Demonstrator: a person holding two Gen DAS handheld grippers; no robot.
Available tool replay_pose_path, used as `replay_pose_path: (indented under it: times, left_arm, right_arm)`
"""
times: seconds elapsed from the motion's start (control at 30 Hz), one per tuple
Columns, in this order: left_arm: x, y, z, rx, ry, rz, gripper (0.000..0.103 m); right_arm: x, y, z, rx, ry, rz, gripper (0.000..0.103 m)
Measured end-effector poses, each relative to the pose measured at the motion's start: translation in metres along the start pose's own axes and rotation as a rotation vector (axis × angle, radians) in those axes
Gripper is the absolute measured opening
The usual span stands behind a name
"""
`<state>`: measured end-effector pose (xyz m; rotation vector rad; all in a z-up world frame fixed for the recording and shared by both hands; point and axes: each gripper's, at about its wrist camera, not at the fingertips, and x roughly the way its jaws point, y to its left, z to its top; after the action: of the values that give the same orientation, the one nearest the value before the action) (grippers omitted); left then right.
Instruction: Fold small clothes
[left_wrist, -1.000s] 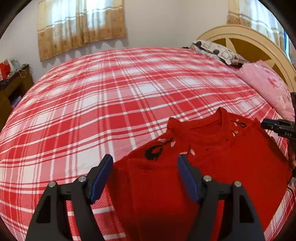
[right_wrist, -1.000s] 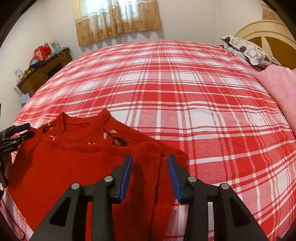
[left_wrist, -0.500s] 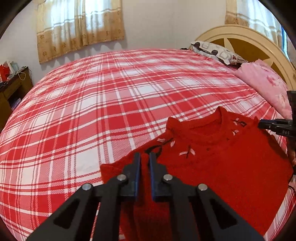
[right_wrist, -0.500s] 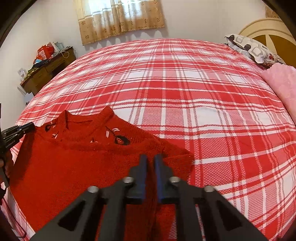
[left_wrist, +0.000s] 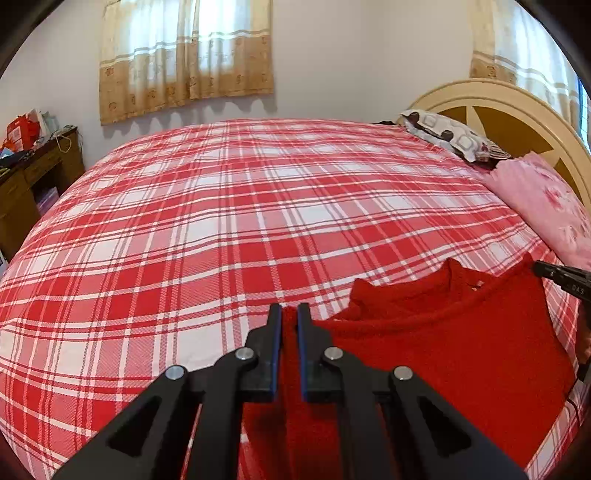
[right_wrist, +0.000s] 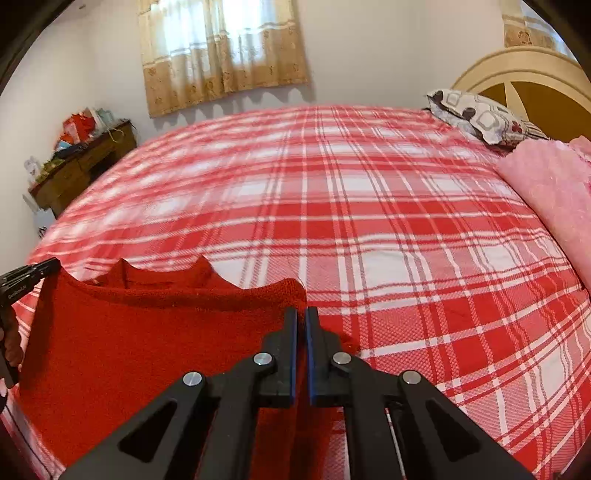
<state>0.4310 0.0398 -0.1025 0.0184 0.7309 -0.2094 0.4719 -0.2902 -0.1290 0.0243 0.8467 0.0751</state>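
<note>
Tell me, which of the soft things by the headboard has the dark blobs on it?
The grey-and-white patterned pillow, lying farthest back against the cream wooden headboard. The fluffy pink blanket in front of it is plain pink with faint flowers.

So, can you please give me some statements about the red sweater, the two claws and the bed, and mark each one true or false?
1. The left claw is shut on the red sweater. True.
2. The right claw is open, holding nothing. False: it is shut on the sweater's other edge.
3. The sweater lies on a plaid bedspread. True, though its near edge is lifted.
4. The bedspread is blue and green. False: it is red and white.
5. A pink blanket lies near the headboard. True.
</note>
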Motion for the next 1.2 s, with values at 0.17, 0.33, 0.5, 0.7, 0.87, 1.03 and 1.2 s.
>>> replay_pose_path:
  times: [0.17,0.33,0.5,0.7,0.87,1.03,1.2]
  left_arm:
    - [0.04,-0.008,-0.015,0.032,0.102,0.052,0.009]
    - [0.025,-0.007,-0.019,0.037,0.082,0.107,0.026]
    - [-0.034,-0.001,-0.028,0.064,-0.042,0.137,0.065]
    - [-0.078,-0.008,-0.081,0.058,-0.05,0.055,0.075]
    - [-0.055,-0.015,-0.115,0.052,0.058,0.104,0.076]
    - [-0.061,-0.005,-0.116,-0.01,0.047,0.072,0.077]
    - [-0.076,0.0,-0.134,-0.045,0.038,0.063,0.087]
  right_arm:
    - [0.016,0.002,-0.012,-0.04,0.06,-0.043,0.007]
    - [-0.036,0.0,-0.016,-0.04,-0.039,-0.041,0.044]
    - [-0.086,0.016,-0.046,-0.035,-0.085,0.108,0.046]
    - [-0.095,0.056,-0.1,-0.124,-0.033,0.189,0.046]
    - [-0.067,0.062,-0.119,-0.127,0.027,0.149,0.047]
    - [-0.089,0.079,-0.111,-0.129,-0.017,0.157,0.047]
    - [-0.067,0.116,-0.131,-0.246,0.087,0.129,0.053]
